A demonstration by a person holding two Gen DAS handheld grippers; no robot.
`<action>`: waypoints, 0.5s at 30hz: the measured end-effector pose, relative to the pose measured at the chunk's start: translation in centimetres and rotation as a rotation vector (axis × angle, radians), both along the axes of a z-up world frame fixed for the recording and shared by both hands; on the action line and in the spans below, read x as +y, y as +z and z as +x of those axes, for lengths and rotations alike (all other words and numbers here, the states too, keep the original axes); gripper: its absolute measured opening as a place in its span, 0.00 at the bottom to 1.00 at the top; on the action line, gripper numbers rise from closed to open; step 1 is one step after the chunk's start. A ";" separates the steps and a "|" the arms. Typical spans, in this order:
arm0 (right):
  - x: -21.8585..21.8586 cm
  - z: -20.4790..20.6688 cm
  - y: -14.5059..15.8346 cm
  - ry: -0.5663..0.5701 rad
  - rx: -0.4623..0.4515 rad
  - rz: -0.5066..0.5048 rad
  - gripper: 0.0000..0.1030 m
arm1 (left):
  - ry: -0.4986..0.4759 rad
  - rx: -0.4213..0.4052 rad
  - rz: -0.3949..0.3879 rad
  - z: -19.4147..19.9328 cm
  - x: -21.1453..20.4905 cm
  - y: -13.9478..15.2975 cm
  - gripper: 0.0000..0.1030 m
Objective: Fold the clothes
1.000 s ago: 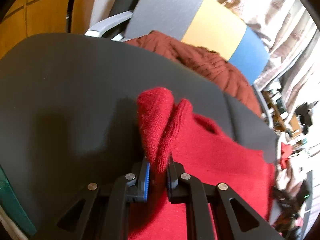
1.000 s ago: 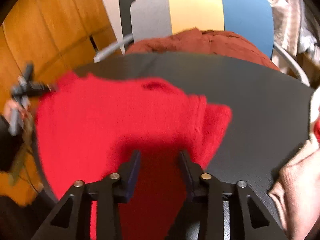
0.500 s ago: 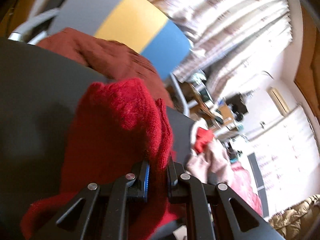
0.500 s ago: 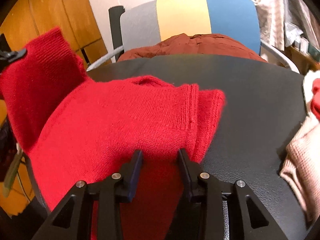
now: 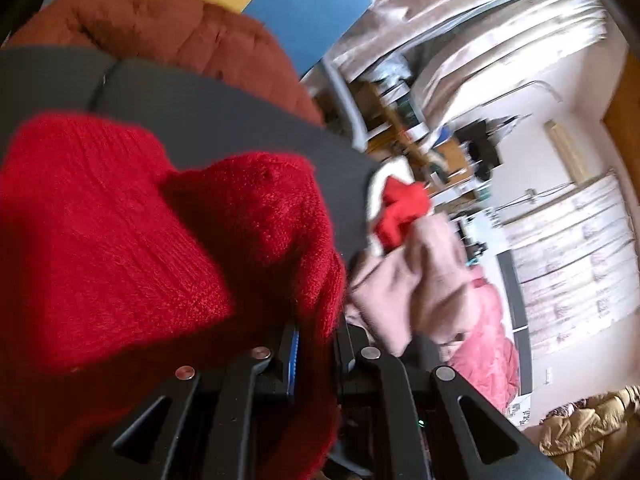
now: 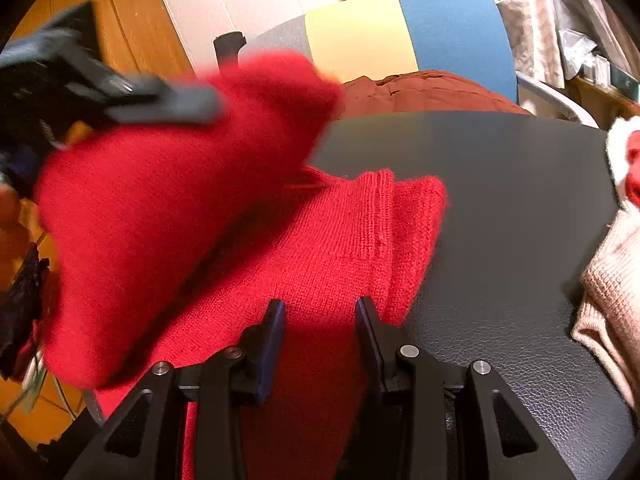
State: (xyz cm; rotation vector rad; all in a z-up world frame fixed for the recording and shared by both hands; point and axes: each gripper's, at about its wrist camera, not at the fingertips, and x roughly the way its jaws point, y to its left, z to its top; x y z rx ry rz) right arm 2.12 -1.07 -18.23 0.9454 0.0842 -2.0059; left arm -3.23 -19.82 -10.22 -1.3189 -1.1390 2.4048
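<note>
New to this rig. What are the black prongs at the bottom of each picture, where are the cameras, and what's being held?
No robot: a person holds a two-finger gripper in each hand, each with a fisheye camera looking along its fingers. The prongs are those fingers. In the left wrist view, the left gripper is clamped on a fold of the red sweater, lifted above the black table. In the right wrist view, the right gripper rests over the sweater, jaws apart. Pink and white clothes lie on the table's right; a rust jacket sits on the chair.

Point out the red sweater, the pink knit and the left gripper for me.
red sweater (image 6: pixel 344 248): right wrist view, flat knit body.
pink knit (image 5: pixel 416 280): left wrist view, bunched middle.
left gripper (image 5: pixel 316 344): left wrist view, between fingertips clamping red fabric.
</note>
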 end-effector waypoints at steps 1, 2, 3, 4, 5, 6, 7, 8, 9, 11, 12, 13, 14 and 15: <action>0.0 0.0 0.0 0.000 0.000 -0.001 0.37 | 0.000 -0.025 0.000 -0.6 0.3 -0.9 0.11; 0.0 -0.1 0.0 0.000 0.001 -0.002 0.37 | 0.003 -0.051 0.002 -1.1 0.5 -1.9 0.11; 0.0 -0.1 0.0 0.000 0.001 -0.002 0.37 | 0.004 -0.070 0.011 -1.4 0.7 -2.6 0.11; 0.0 -0.1 -0.1 -0.001 0.001 -0.003 0.37 | 0.004 -0.089 0.019 -1.6 1.0 -3.2 0.10; 0.0 -0.2 -0.1 -0.001 0.002 -0.004 0.37 | 0.003 -0.108 0.023 -1.8 1.2 -3.8 0.10; -0.1 -0.2 -0.1 -0.001 0.002 -0.005 0.37 | -0.001 -0.119 0.020 -2.0 1.5 -4.3 0.10; -0.1 -0.3 -0.1 -0.001 0.002 -0.005 0.37 | -0.004 -0.124 0.012 -2.1 1.7 -4.4 0.10; -0.1 -0.3 -0.1 -0.001 0.003 -0.006 0.37 | -0.013 -0.122 0.005 -2.2 2.1 -4.5 0.11; -0.1 -0.3 -0.1 -0.001 0.003 -0.007 0.37 | -0.021 -0.120 -0.002 -2.3 2.4 -4.5 0.11; -0.1 -0.4 -0.1 -0.002 0.002 -0.009 0.37 | -0.042 -0.112 -0.002 -2.5 2.7 -4.3 0.13; 0.0 -0.4 -0.1 -0.002 0.002 -0.011 0.37 | -0.054 -0.103 0.013 -2.6 2.8 -3.8 0.16; 0.0 -0.4 -0.1 -0.002 0.001 -0.013 0.37 | -0.063 -0.082 0.036 -2.6 2.8 -3.2 0.18; 0.1 -0.4 -0.1 -0.003 0.000 -0.015 0.37 | -0.072 -0.047 0.070 -2.1 2.6 -2.2 0.18; 0.1 -0.4 0.0 -0.003 -0.001 -0.017 0.37 | -0.081 -0.011 0.103 -1.6 2.4 -1.2 0.21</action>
